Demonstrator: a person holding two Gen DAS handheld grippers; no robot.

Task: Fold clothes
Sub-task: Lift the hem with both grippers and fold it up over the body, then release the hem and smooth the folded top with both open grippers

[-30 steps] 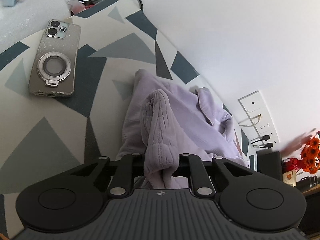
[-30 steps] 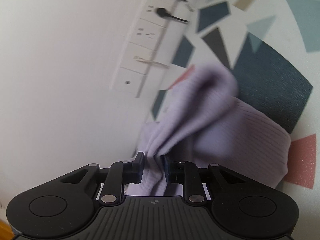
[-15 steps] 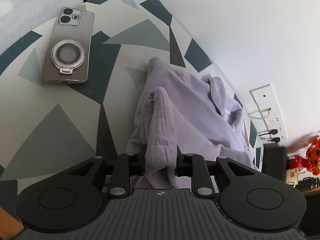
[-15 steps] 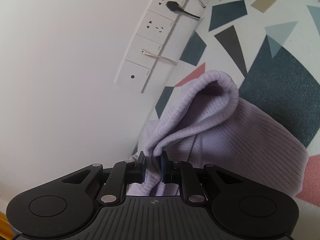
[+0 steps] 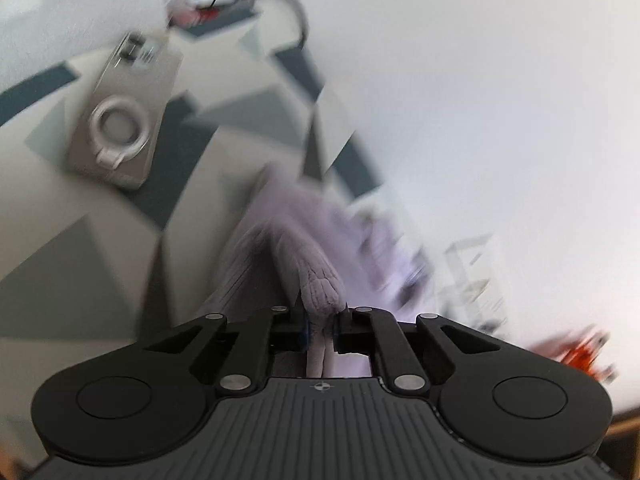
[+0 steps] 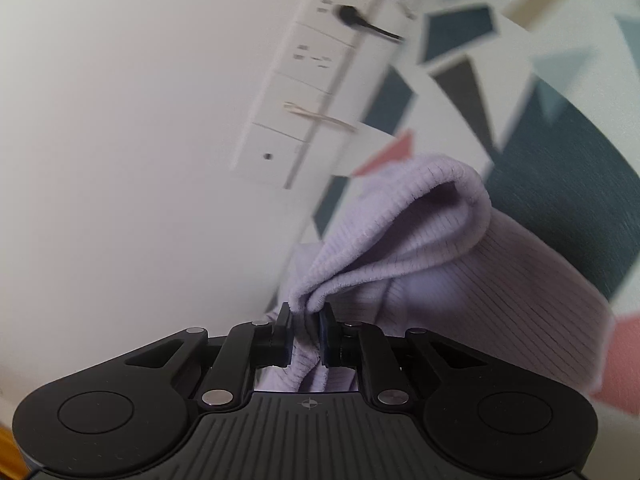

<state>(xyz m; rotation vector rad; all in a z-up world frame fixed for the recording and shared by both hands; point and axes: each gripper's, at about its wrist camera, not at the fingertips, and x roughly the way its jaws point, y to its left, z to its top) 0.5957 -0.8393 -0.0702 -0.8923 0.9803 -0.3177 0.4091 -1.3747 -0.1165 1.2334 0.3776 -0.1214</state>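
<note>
A lilac ribbed garment [image 5: 304, 236] lies on a table with a geometric-patterned cover, close to a white wall. My left gripper [image 5: 322, 326] is shut on a bunched edge of the garment, which rises as a ridge from the jaws; this view is motion-blurred. My right gripper [image 6: 305, 330] is shut on another edge of the same garment [image 6: 460, 264], and a folded loop of cloth stands up beyond the jaws.
A phone [image 5: 124, 120] with a ring holder lies back-up on the table at upper left, with cables [image 5: 276, 4] beyond it. A strip of wall sockets [image 6: 304, 92] with plugs is on the wall. Orange flowers [image 5: 584, 354] stand at far right.
Both grippers keep their hold on the garment. The left view has swung and blurred, and the held ridge looks shorter and more pulled up. The right view has shifted slightly.
</note>
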